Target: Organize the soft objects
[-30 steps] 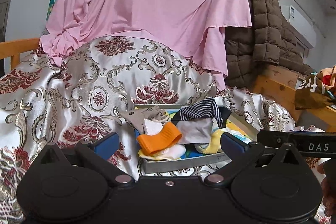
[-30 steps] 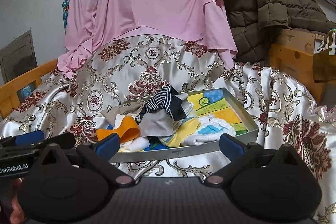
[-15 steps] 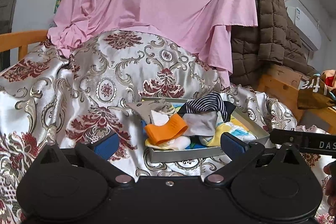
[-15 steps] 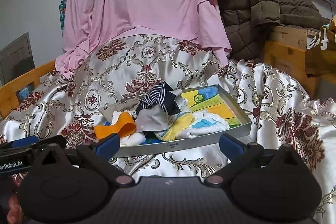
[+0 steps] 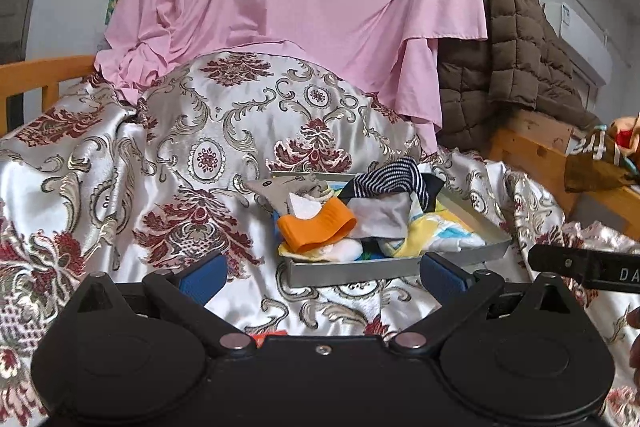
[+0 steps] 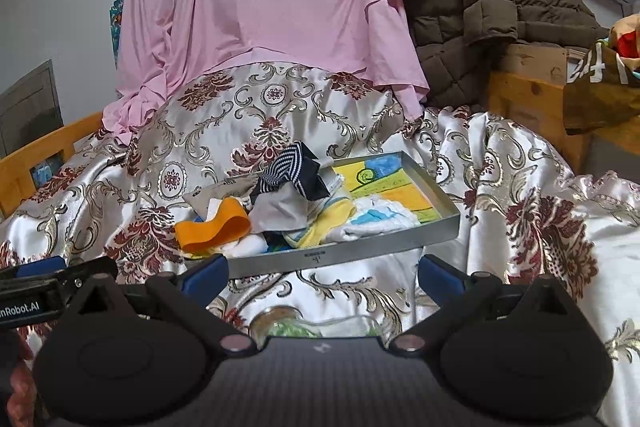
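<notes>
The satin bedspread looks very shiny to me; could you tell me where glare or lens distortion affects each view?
Left wrist view: the satin bedspread shows bright sheen at left, and the fisheye bends the wooden rail. Right wrist view: white glare on the bedspread at right; the tray stays sharp, edges curve outward.

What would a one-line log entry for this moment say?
left gripper: open, empty | right gripper: open, empty | metal tray: heaped socks, orange band | nothing sorted
</notes>
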`<action>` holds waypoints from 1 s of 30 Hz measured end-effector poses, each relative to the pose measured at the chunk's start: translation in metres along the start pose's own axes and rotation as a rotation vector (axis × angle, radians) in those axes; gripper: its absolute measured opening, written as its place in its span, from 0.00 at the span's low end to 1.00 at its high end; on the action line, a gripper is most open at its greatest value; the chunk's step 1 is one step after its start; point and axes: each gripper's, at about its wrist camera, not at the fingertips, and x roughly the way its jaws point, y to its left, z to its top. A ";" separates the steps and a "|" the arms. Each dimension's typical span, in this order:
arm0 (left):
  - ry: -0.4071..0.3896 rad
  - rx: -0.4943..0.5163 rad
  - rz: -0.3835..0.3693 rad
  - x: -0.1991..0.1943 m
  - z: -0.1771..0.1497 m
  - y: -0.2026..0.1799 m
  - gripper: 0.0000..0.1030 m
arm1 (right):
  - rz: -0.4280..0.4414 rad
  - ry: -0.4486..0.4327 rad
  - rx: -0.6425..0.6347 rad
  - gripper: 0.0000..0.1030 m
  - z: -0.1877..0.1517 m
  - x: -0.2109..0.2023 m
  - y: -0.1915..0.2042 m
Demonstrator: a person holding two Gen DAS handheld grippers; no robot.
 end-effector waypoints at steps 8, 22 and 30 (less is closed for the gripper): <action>0.035 0.019 0.004 -0.022 -0.027 -0.006 0.99 | -0.006 -0.003 0.012 1.00 -0.025 -0.019 -0.004; 0.067 0.006 0.037 -0.043 -0.041 -0.016 0.99 | 0.035 -0.010 0.054 1.00 -0.050 -0.033 -0.011; 0.103 0.007 0.071 -0.051 -0.052 -0.022 0.99 | 0.045 -0.018 0.013 1.00 -0.060 -0.044 -0.012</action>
